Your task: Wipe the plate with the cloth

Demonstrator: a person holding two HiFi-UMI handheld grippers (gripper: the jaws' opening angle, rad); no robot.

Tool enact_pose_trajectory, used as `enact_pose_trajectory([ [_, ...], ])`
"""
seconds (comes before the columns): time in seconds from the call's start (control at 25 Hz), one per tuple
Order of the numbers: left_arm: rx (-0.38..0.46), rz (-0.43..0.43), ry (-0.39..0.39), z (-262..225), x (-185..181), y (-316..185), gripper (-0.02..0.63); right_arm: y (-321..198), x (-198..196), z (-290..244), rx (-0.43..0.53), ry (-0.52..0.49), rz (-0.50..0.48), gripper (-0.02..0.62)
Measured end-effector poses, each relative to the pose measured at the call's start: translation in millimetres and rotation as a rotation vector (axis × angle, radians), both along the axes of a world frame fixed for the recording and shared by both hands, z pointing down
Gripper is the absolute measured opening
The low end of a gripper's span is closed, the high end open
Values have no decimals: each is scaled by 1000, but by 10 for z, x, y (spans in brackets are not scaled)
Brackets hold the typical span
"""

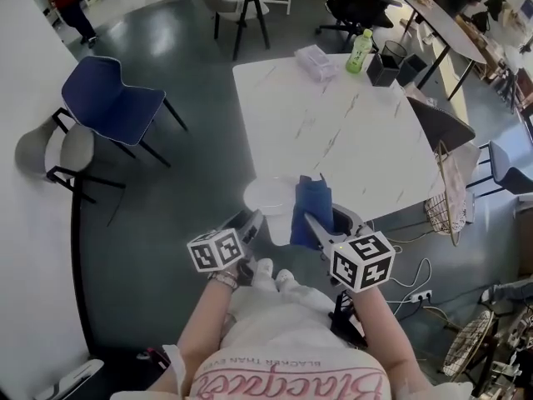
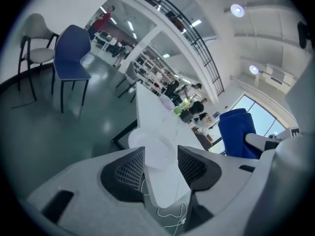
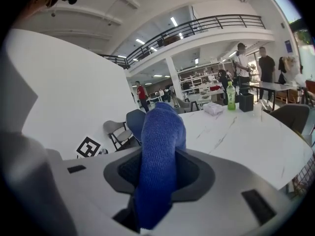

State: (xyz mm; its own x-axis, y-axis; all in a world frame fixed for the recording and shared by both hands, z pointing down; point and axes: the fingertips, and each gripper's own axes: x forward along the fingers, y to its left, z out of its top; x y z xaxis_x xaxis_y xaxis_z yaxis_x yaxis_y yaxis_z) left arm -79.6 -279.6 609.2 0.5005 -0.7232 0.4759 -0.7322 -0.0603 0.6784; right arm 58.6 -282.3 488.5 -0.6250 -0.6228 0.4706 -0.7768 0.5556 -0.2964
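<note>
A: Left gripper [image 2: 161, 166] jaws stand wide apart with nothing pinched. It sits at the plate's [image 1: 268, 197] 8 o'clock, and the plate rim lines up with the gap just ahead.

B: Right one?

A: Right gripper [image 3: 160, 173] is clamped on the cloth [image 3: 160, 146], a blue wad sticking up out of the jaws. In the head view it's at the plate's 3 o'clock, over the rim. Can't tell if it touches.

B: Where's the plate?

A: It's at the 7 o'clock corner of the table [image 1: 333, 132], right on the edge, and it may hang over a bit.

B: Risks?

A: The main one is the plate going off that corner. It's white and looks light. If the cloth drags toward 9 o'clock before the left jaws close on the rim, the plate slides and drops to the floor.

B: Others?

A: The left jaws could close on the rim at an angle and tip the plate up. A shallow bite could slip once wiping starts. The cloth is bunched, so only a small patch would touch the plate and the wipe could miss areas. Pressing hard near the overhang could also flip the plate.

B: Wiping started?

A: I'd judge not yet.
</note>
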Motion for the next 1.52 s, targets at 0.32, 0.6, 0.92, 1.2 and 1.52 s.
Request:
enact_pose_trajectory([
  [0.32, -77, -52, 122, 583, -11, -141, 193, -107, -68, 169, -30, 5, -1, 135],
  [0.6, -76, -113, 217, 722, -29, -292, 144, -149, -175, 242, -42, 5, -31, 135],
  [0.92, -34, -151, 287, 645, -63, -320, 24, -177, -122, 263, -41, 11, -17, 135],
  [1.2, 35, -91, 280, 390, 11, -396, 9, -166, -98, 214, -29, 8, -4, 135],
  [1.52, 138, 36, 182, -16, 205, -438, 9, -131, -10, 49, 17, -8, 25, 135],
])
